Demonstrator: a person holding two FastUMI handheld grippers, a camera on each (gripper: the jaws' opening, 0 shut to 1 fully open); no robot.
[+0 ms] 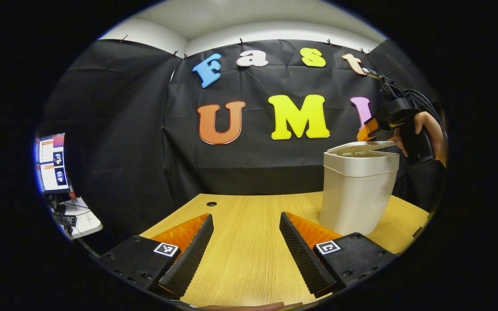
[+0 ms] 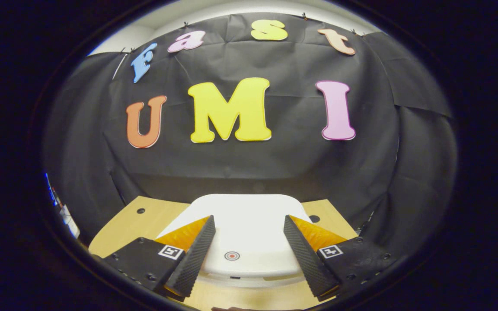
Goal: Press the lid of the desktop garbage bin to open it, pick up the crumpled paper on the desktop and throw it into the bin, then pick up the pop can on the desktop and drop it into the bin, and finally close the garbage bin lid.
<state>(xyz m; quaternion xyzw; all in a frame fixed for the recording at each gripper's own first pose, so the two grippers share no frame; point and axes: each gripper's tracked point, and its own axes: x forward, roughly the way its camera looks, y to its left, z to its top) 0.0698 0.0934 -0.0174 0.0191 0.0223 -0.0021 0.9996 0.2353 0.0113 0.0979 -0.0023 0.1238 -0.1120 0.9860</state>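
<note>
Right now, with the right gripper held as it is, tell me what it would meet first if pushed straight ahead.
Probably the bin lid: the right gripper is open just above it, fingers either side of the round button mark. Its height above the lid is unclear; aimed level, it could skim over towards the black cloth wall.

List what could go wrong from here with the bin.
1. The right tool hangs open above the lid; a press off the round mark may not release it.
2. The bin is tall and narrow on the table; a hard push could tip it.

Light wooden table [image 1: 249,242], cable hole near back edge; white garbage bin [image 1: 357,190] standing upright on it.
</note>
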